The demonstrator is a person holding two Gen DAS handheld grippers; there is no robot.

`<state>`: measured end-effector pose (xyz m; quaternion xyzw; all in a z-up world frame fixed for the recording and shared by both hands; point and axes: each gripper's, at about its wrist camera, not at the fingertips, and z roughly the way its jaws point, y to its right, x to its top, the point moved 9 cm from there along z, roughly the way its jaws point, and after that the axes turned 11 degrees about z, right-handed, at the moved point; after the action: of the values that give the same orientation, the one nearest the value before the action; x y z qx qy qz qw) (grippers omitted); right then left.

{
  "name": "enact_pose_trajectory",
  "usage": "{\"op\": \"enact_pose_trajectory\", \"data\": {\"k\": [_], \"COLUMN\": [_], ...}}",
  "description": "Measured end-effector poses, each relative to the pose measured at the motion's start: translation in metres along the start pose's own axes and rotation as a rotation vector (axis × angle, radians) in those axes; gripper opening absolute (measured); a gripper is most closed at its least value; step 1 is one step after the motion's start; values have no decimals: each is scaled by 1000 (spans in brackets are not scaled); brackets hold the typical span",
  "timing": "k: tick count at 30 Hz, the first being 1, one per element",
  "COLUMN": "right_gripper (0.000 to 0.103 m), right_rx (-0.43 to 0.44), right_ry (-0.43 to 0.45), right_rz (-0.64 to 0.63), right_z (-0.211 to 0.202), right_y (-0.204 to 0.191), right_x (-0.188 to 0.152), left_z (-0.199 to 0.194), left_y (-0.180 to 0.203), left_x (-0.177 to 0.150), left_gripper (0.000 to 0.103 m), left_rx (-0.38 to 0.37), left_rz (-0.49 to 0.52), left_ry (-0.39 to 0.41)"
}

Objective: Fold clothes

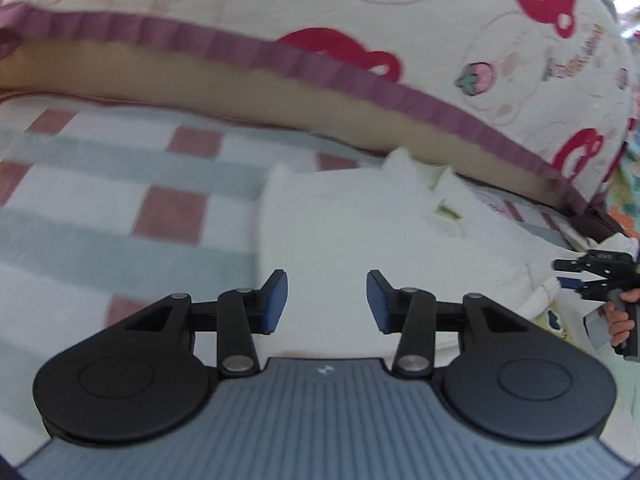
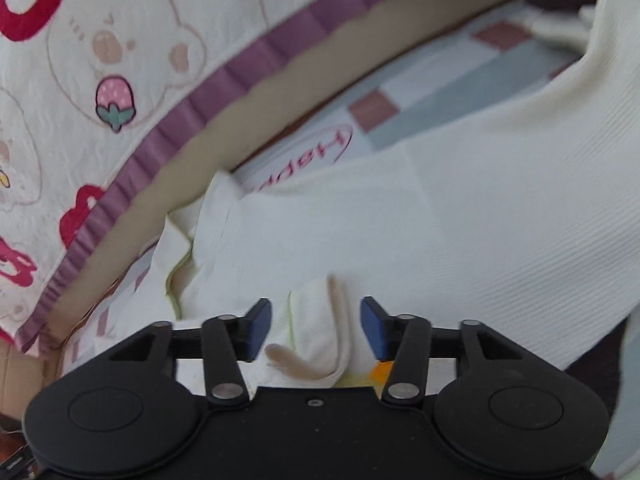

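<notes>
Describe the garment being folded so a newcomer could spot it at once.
Start at the checked blanket beneath the bear-print quilt. The white ribbed top lies on that blanket. It is the only plain, pattern-free fabric there.

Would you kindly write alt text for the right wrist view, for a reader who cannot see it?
The open right gripper hovers over a cream ribbed garment, its blue pads either side of a bunched fold of the cloth. The garment lies on a checked blanket; a quilt printed with bears and strawberries, edged in purple, curves behind it.
</notes>
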<state>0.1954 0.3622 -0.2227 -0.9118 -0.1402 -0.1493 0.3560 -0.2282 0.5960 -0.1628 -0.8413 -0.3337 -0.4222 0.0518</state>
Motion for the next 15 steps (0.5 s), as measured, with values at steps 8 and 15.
{"op": "enact_pose_trajectory", "data": {"k": [8, 15], "right_gripper": [5, 12], "right_rx": [121, 33], "right_ry": [76, 256], "right_rz": [-260, -521], "right_z": [1, -19], "right_y": [-60, -98], "right_x": [5, 25], "left_z": [68, 71], "left_y": [10, 27], "left_x": [-28, -43], "left_gripper": [44, 51], "left_rx": [9, -17], "left_rz": [95, 163], "left_ry": [-100, -156]}}
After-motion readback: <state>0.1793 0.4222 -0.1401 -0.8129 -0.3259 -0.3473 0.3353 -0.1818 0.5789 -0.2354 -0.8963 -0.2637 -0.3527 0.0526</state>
